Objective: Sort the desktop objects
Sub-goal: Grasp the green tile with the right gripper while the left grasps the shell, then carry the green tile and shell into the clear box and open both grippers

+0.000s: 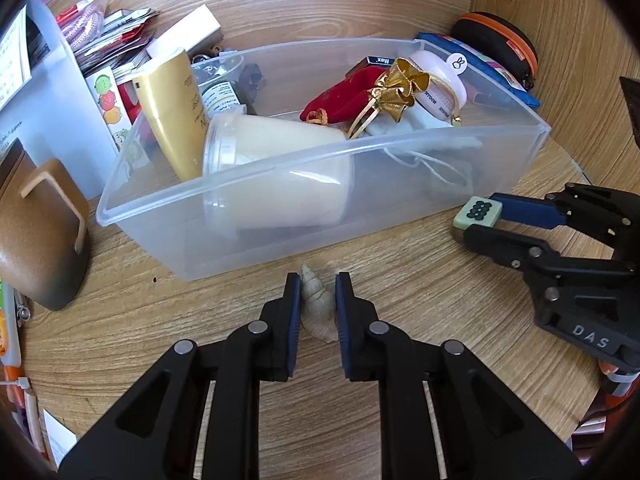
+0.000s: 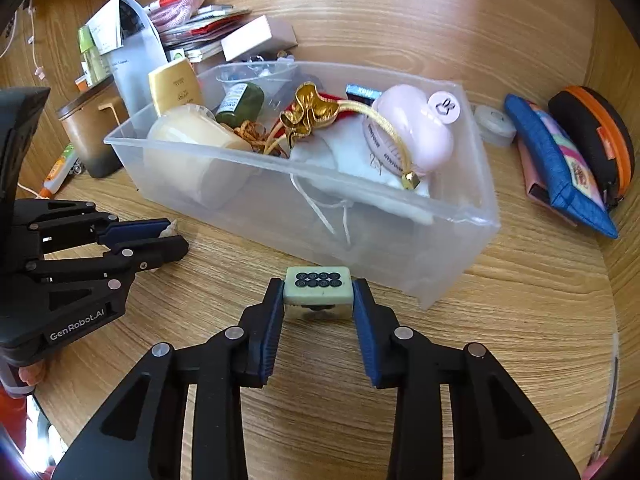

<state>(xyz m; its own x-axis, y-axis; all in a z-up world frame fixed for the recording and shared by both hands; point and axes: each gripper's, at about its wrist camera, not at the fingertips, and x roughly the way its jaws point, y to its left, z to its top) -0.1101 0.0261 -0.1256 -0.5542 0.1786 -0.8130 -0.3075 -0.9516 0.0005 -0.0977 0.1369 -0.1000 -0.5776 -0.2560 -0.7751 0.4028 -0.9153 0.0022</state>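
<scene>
A pale spiral seashell (image 1: 318, 308) lies on the wooden desk just in front of the clear plastic bin (image 1: 280, 158). My left gripper (image 1: 318, 294) is shut on the seashell, its blue pads against both sides. To the right a green-and-white mahjong tile (image 1: 477, 211) with black dots rests on the desk near the bin's corner. My right gripper (image 2: 318, 292) is shut on the mahjong tile (image 2: 318, 285), pads pressing its two ends. In the right wrist view my left gripper (image 2: 168, 236) reaches in at the left, with the seashell (image 2: 167, 231) barely showing between its fingers.
The bin (image 2: 456, 208) holds a cream cup (image 1: 276, 168), gold tube (image 1: 172, 112), red pouch (image 1: 344, 96), gold bow (image 1: 396, 88) and pink case (image 2: 412, 132). A brown mug (image 1: 36, 232) stands left. Zip pouches (image 2: 560, 160) lie right. Papers and boxes (image 2: 208, 32) pile behind.
</scene>
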